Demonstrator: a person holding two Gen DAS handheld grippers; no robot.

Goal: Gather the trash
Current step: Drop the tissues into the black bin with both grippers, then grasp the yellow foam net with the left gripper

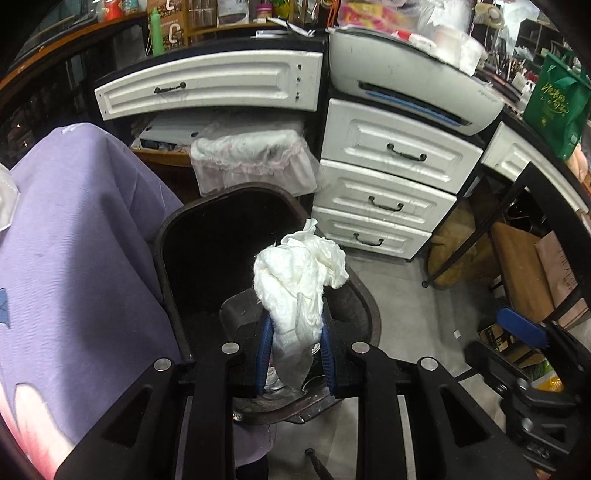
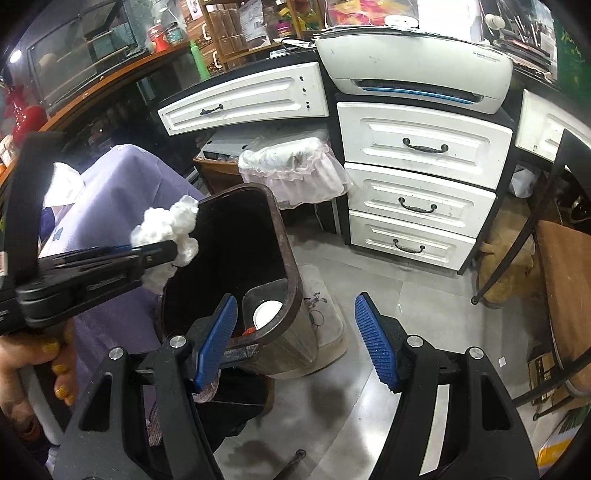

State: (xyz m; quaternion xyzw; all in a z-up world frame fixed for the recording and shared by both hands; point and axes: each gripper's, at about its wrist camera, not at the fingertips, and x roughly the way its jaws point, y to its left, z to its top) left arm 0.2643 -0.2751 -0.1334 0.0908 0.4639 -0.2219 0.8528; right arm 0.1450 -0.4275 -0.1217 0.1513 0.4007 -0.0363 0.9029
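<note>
left gripper [image 1: 295, 343] tilted down, tissue [image 1: 301, 284] over bin [image 2: 280, 236]

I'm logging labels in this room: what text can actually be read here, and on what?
"C": large white letter on the brown box on the shelf.
Green bag: gold script, too blurred to read.
Printer: small dark print near its top right edge, too small to read.
Paper bag: faint writing, unreadable.

bin [image 2: 288, 258] floor: dark, unreadable | tissue [image 1: 299, 295] tail: hidden behind jaws | green bag [image 1: 557, 107]: cut off
</note>
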